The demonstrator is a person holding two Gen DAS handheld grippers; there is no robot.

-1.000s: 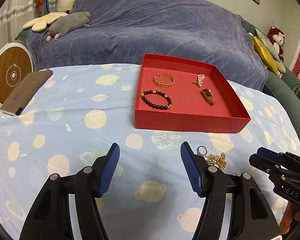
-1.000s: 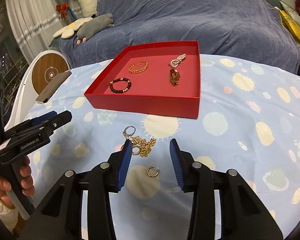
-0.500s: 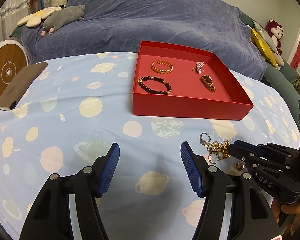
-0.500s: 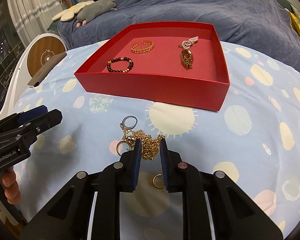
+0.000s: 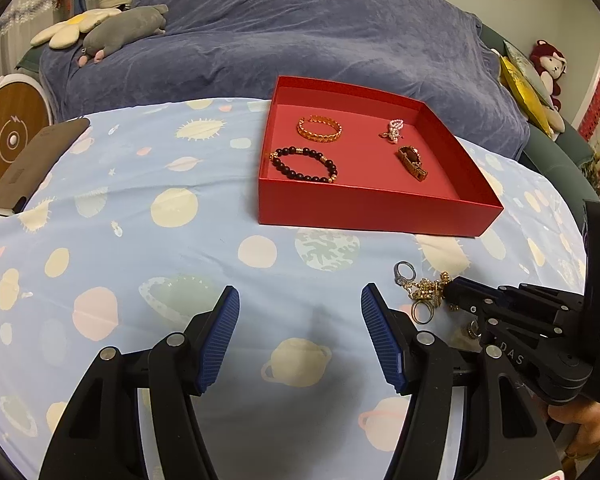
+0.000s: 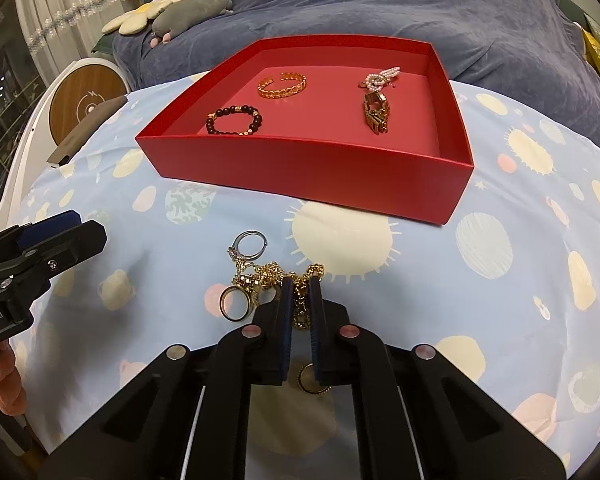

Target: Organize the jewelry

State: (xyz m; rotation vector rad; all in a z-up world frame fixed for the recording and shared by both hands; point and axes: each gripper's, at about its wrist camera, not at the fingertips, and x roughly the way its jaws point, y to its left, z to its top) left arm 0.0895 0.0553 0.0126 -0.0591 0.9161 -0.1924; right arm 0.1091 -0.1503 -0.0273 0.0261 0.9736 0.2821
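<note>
Now | right tool (image 6: 300, 292) clenched on tangled gold chain (image 6: 300, 304) | left tool (image 5: 300, 332) released, empty

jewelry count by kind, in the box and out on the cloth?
Bracelets: 2, a gold bracelet and a dark bead bracelet, in the red box
Pearl piece: 1, in box
Gold-and-red piece: 1, in box
Rings on cloth: 2, a silver ring and a gold ring
Gold chain: 1, in right gripper
Gold hoop: 1
Total: 8
</note>
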